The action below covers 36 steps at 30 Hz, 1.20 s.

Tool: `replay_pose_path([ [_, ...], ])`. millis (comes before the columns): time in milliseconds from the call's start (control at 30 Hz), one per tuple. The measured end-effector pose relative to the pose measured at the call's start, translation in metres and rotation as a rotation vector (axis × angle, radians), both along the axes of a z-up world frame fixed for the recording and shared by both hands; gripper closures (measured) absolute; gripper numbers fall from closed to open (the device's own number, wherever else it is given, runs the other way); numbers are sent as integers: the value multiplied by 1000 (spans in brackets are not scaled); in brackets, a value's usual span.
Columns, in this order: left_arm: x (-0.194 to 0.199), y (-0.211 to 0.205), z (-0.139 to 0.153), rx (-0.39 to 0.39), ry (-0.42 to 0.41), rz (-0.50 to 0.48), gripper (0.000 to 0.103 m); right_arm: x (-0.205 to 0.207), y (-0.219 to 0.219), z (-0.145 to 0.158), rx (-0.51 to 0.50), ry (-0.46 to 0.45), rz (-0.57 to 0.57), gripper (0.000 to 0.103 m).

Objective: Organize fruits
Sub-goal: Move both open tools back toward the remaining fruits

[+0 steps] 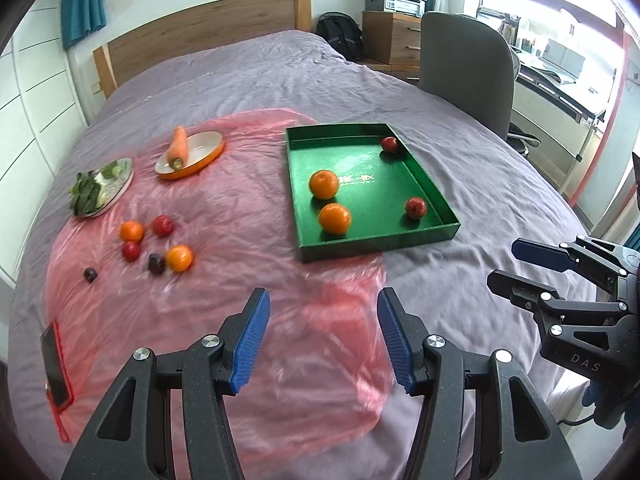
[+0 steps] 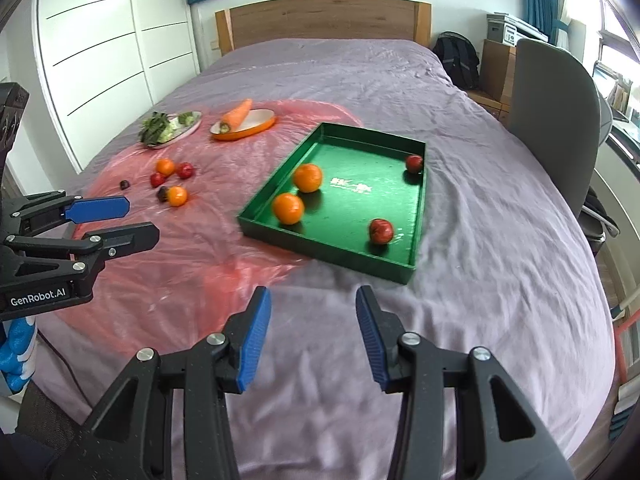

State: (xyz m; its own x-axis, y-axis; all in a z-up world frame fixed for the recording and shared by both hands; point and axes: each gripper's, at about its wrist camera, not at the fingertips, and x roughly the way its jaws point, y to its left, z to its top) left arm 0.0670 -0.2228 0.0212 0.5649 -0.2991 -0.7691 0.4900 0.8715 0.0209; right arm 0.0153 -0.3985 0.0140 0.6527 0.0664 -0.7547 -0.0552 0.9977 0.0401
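A green tray (image 1: 436,236) (image 2: 418,200) lies on the bed with two oranges (image 1: 324,184) (image 2: 307,177) and two red fruits (image 1: 416,207) (image 2: 381,231) inside. On the pink plastic sheet (image 1: 240,240) to its left lie several loose fruits: oranges (image 1: 179,258) (image 2: 177,195), red ones (image 1: 163,225) (image 2: 185,170) and small dark ones (image 1: 156,263). My left gripper (image 1: 323,338) hangs open and empty over the sheet's near part. My right gripper (image 2: 313,330) is open and empty above the purple bedcover, short of the tray. Each gripper shows at the edge of the other's view.
An orange-rimmed dish (image 1: 208,158) (image 2: 260,126) bears a carrot (image 1: 178,146). A metal plate (image 1: 124,184) (image 2: 188,130) holds leafy greens. A phone (image 1: 56,368) lies at the sheet's near left. A grey chair (image 1: 468,72) (image 2: 556,120) stands by the bed's right side.
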Motion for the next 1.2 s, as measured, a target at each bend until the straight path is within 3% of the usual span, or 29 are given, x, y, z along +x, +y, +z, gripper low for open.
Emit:
replay_pose_path([
  [300,-16,52,-11,-11,0,69,53,-23,42,0,5,6,50,27],
  [533,-13,102,-24,-11,1,142,53,-18,81,-3,-8,26,109,27],
  [867,12,171,-48,11,2,251,53,17,149,-26,-13,74,259,27],
  [1200,73,209,-73,-17,65,339,53,82,192,-50,9,113,376,27],
])
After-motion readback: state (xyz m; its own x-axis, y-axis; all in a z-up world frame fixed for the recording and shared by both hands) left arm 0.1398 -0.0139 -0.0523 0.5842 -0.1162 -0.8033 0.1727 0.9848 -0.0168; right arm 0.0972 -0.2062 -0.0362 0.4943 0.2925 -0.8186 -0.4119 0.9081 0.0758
